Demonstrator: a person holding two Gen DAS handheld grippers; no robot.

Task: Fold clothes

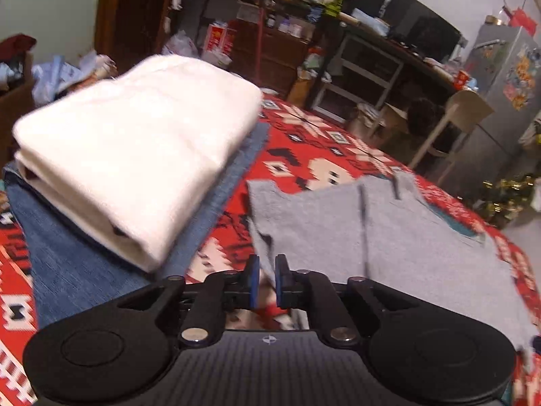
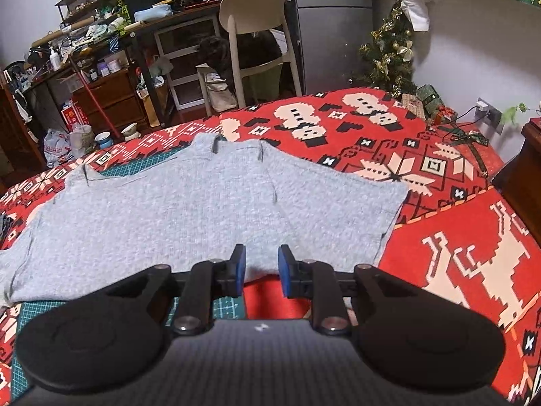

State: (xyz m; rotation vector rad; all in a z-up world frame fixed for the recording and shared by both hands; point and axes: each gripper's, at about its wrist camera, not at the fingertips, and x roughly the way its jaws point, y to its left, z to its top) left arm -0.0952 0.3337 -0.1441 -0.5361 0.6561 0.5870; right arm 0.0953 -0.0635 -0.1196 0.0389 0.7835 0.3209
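One grey garment [image 2: 203, 216] lies spread flat across the middle of the right wrist frame on the red patterned blanket [image 2: 456, 237], its near hem just ahead of the right gripper [image 2: 260, 272], whose blue-padded fingers stand apart, holding nothing. In the left wrist view the left gripper [image 1: 267, 279] sits at the garment's left edge (narrow gap, nothing pinched). Upper left there: one folded white garment [image 1: 135, 149] stacked on one pair of folded jeans [image 1: 74, 264].

left tool [image 1: 267, 280] over grey garment [image 1: 389, 237]
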